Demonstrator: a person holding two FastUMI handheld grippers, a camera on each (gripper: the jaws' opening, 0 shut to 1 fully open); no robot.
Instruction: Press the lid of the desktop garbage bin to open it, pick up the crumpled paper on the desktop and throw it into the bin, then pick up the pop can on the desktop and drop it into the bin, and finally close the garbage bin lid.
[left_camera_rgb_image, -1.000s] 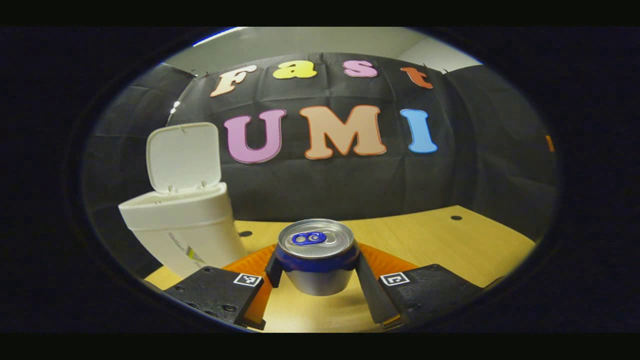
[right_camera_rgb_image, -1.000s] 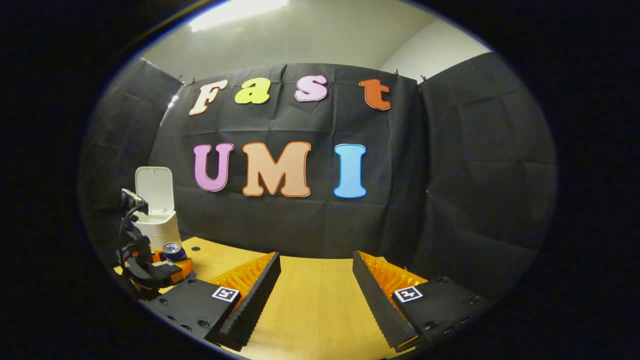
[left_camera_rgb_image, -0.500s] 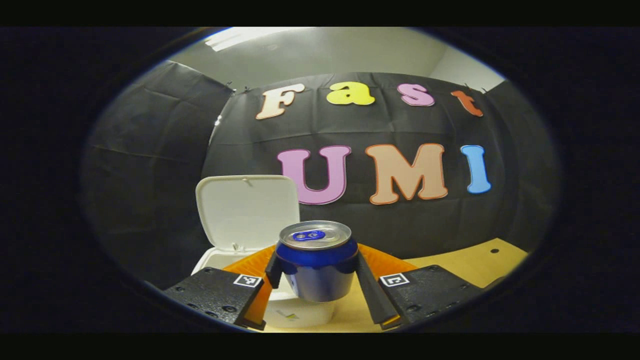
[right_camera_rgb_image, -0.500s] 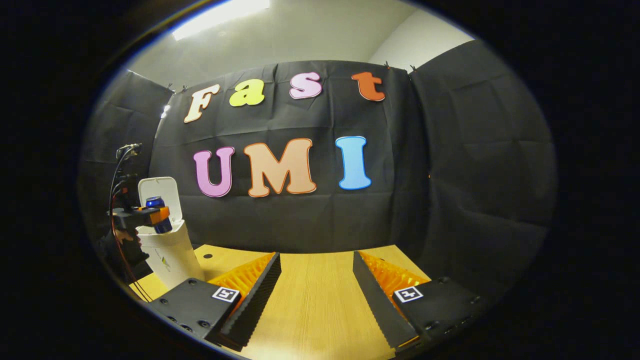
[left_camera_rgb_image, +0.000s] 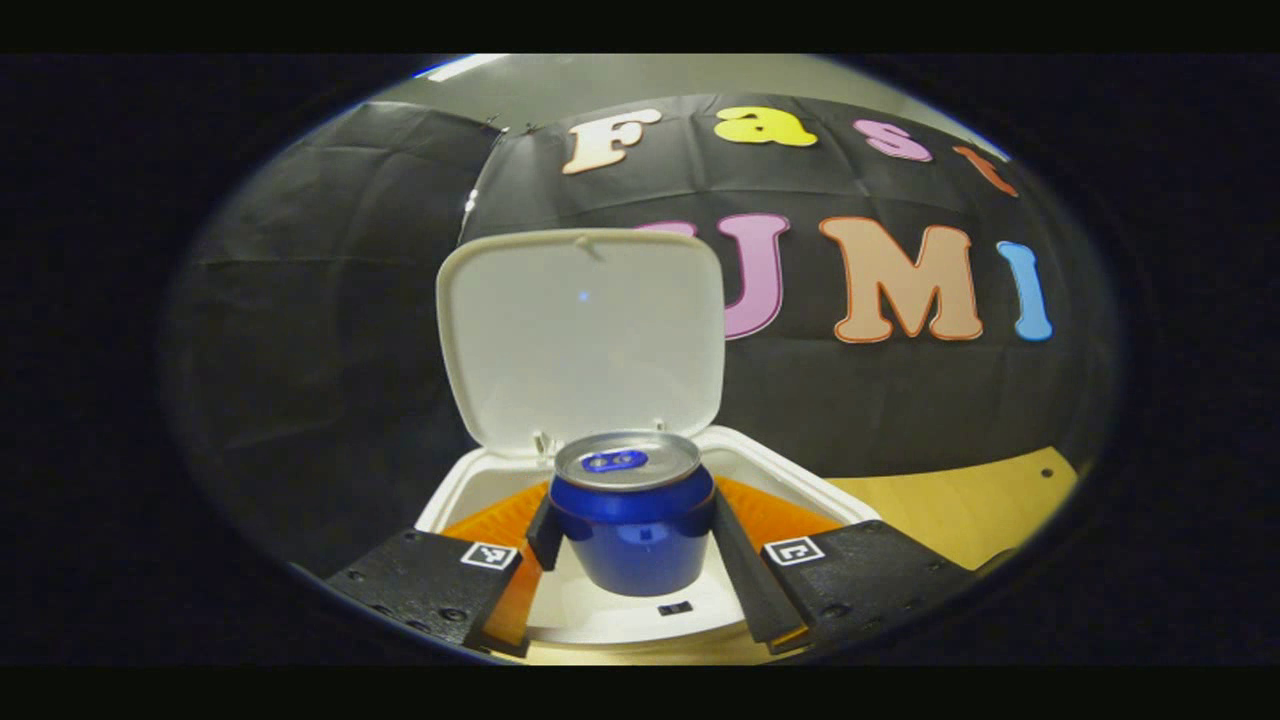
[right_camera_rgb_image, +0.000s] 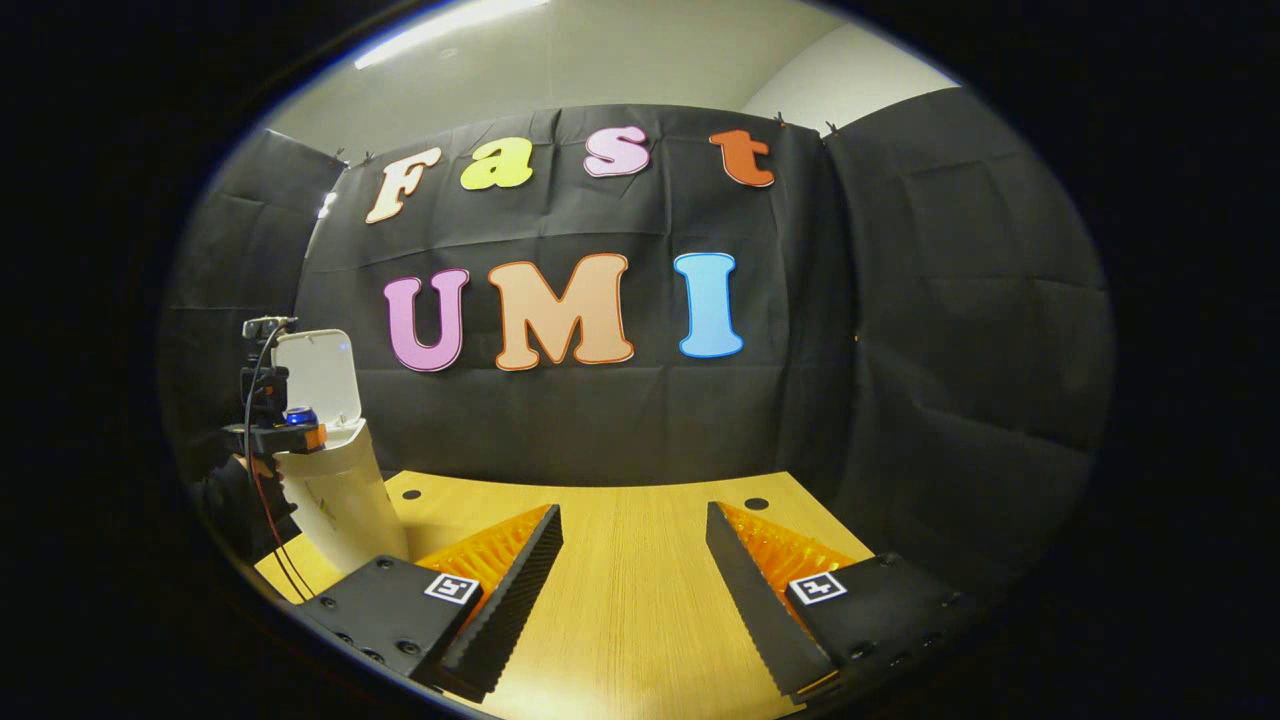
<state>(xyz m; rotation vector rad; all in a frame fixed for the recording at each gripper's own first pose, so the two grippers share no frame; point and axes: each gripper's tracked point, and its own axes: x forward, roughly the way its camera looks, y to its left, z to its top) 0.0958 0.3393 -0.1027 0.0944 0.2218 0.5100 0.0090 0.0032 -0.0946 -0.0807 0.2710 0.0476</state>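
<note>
While the bin (left_camera_rgb_image: 800, 478) stands open with its lid (left_camera_rgb_image: 580, 335) upright behind the mouth, the left claw (left_camera_rgb_image: 632, 535) grips the can (left_camera_rgb_image: 630, 525) between both fingers, upright, just above the bin's opening. Well to the right of the bin, the right claw (right_camera_rgb_image: 633, 585) hangs over the table (right_camera_rgb_image: 630, 600), its jaws spread wide and holding nothing.

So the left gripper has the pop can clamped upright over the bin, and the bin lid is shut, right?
Not quite: the lid is open, standing upright behind the mouth of the bin, as the left gripper view shows. The rest holds: the left gripper has the pop can clamped upright over the bin.
</note>
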